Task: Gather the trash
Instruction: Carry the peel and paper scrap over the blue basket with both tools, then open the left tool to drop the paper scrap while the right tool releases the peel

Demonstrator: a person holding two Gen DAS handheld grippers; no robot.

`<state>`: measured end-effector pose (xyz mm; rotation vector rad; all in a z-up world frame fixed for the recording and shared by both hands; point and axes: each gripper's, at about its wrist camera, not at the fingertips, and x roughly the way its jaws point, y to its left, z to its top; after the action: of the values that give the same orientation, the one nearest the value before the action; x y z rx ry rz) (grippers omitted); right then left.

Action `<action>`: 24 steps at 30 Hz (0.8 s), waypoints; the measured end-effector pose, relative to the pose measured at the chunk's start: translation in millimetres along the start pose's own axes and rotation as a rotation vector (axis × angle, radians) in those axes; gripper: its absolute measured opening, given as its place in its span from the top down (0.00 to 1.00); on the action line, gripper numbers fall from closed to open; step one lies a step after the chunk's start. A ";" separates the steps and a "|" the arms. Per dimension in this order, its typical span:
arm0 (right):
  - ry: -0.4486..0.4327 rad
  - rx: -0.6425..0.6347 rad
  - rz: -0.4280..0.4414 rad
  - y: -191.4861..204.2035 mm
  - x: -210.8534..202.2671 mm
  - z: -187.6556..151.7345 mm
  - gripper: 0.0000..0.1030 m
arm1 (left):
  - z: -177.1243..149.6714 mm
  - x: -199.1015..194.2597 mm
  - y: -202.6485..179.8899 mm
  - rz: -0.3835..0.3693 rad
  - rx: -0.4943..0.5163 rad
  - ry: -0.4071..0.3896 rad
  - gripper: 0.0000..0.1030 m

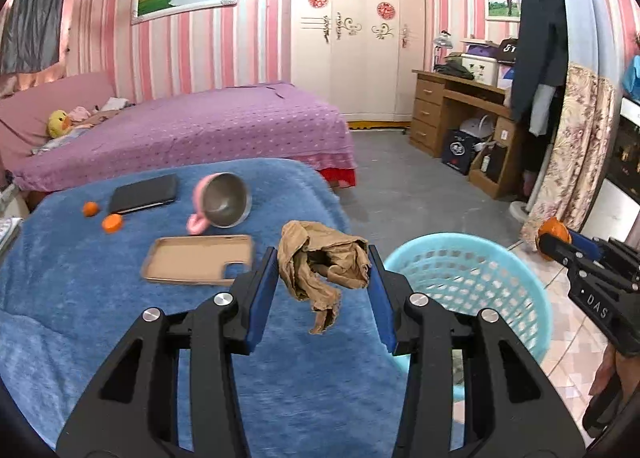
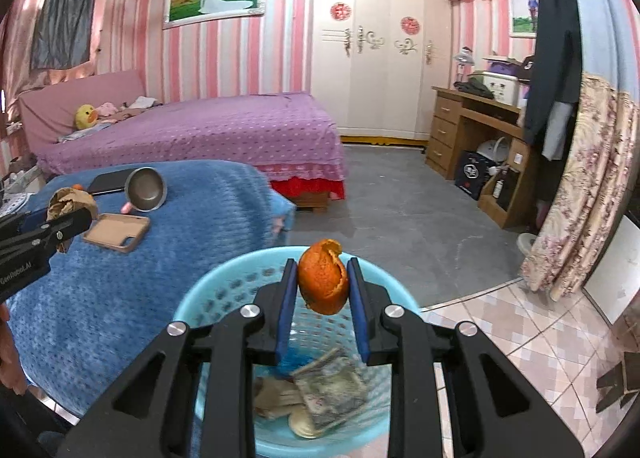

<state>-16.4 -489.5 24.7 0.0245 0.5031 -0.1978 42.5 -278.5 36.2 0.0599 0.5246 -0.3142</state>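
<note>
A crumpled, limp brown paper wad [image 1: 320, 258] hangs pinched between the blue pads of the left gripper [image 1: 323, 278], above the near right part of the fuzzy blue blanket [image 1: 80, 298]. A curled, pitted orange peel [image 2: 323, 282] is clamped by the right gripper [image 2: 323, 290] over the light blue plastic lattice basket [image 2: 224, 290], which holds flat paper scraps [image 2: 332, 390]. The basket's round rim stands just beside the blanket's right edge, on pale tiled floor [image 2: 520, 338]. Farther left on the blanket lie a tan rectangular phone case [image 1: 196, 264], a tipped metal cup with pink handle [image 1: 224, 202], a black wallet-like case [image 1: 144, 194] and two small orange pieces [image 1: 102, 216]. Beyond, grey floor [image 1: 400, 186] lies open toward the wardrobe [image 1: 356, 38].
</note>
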 end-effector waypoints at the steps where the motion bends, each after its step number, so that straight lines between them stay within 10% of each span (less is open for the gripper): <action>1: 0.000 0.003 -0.013 -7.7 -0.7 -1.9 0.75 | -0.5 2.7 -5.2 -0.012 -0.004 0.003 0.59; 18: 0.008 0.082 -0.026 -48.0 14.6 -21.4 0.75 | -15.0 61.8 -73.6 -0.121 0.032 0.089 0.57; 24: 0.025 0.108 -0.040 -55.0 14.8 -25.8 0.75 | -12.0 73.3 -83.8 -0.114 0.052 0.100 0.20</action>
<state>-26.7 -544.3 -3.7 0.1221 0.5182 -0.2642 70.8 -377.0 -8.9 0.0969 0.6205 -0.4381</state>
